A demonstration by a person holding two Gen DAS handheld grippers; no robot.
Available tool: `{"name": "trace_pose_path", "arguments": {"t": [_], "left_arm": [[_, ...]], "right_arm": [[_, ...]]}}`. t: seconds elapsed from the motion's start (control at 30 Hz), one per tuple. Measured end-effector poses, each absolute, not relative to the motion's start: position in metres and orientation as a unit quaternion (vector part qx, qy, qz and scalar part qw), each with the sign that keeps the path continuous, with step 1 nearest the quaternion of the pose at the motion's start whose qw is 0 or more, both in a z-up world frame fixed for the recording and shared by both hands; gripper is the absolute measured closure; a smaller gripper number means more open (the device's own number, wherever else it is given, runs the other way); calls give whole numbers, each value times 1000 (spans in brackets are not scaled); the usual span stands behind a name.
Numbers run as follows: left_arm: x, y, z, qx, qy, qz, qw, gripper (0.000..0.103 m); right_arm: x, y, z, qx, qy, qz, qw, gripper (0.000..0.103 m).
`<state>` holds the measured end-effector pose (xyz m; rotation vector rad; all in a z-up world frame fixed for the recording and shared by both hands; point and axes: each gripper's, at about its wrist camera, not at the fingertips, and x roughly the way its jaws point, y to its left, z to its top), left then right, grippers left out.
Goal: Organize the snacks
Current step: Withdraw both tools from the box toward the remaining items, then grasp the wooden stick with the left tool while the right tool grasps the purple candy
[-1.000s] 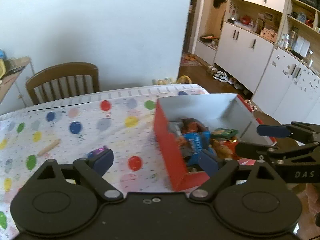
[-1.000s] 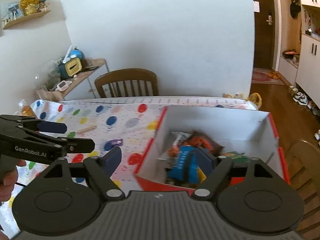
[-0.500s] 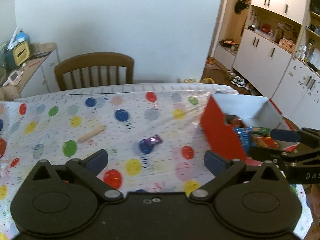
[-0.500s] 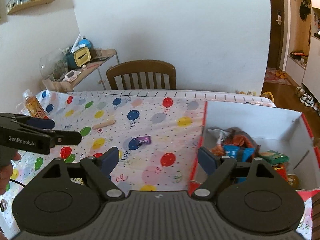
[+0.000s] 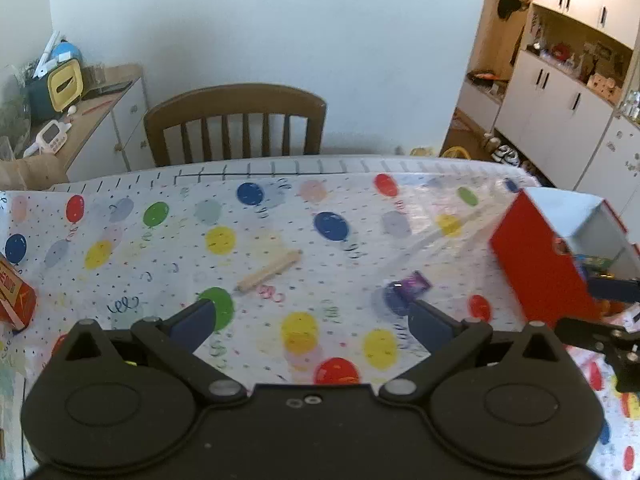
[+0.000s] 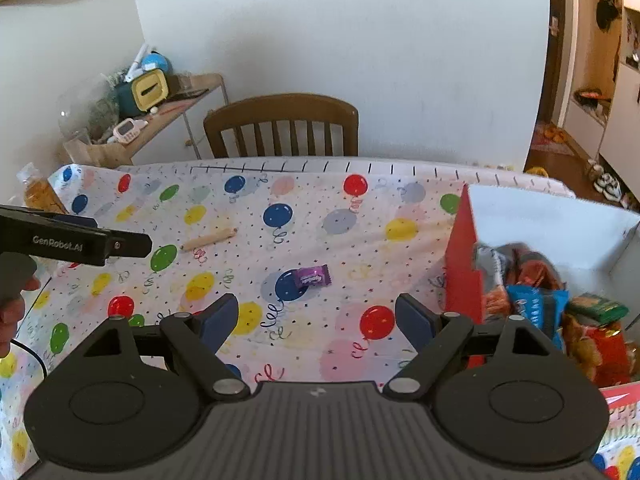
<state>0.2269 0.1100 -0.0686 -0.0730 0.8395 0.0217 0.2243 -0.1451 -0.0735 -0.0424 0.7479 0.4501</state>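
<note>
- Lying flat on the balloon-print cloth of the worktop [image 6: 340, 184]: a small purple candy [image 6: 314, 276], half over a dark blue balloon.
- In the right wrist view, ahead of the right gripper [image 6: 316, 320], beyond the gap between its jaws and apart from both pads.
- In the left wrist view, the same purple candy [image 5: 414, 285] just past the tip of the right-hand pad of the left gripper [image 5: 312, 320], off to the right of the gap, not between the jaws.
- Left jaws spread wide, having just been opening, with only cloth between them.
- Right jaws spread well apart, gripping nothing, only cloth between them.
- Farther back on the cloth, well apart from the candy: a pale wooden stick [image 6: 209, 240], lying slantwise.
- At the right end of the worktop: a red box [image 6: 464, 264] with a white inside, holding a heap of snack packets [image 6: 536, 304]: blue, orange, green and red wrappers, their print too blurred to read.
- At the left edge of the left wrist view: a corner of a red carton [image 5: 14, 292], lettering unreadable.
- Near the far left corner of the worktop: a bottle of amber drink [image 6: 38, 192].
- Readable on the side of the left gripper in the right wrist view: "GenRobot.AI".
- White printing on the candy wrapper, too small to make out.
- Behind the worktop: a wooden chair [image 6: 282, 126] against the white wall.
</note>
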Motion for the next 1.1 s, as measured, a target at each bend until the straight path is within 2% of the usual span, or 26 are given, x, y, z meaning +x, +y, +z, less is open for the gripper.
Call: {"name": "trace_pose_path", "arguments": {"t": [0.4,0.67,1.1], "left_arm": [[278,137,-101,-24,418,16,908,5],[310,144,-129,-20,437,18,899,17],[342,143,-164,-8,473,-24,880,28]], "right_arm": [[263,-114,-117,0,410,185,893,17],[288,-95,-140,-17,423,185,887,17],[326,-71,-166,-35,430,202,879,18]]}}
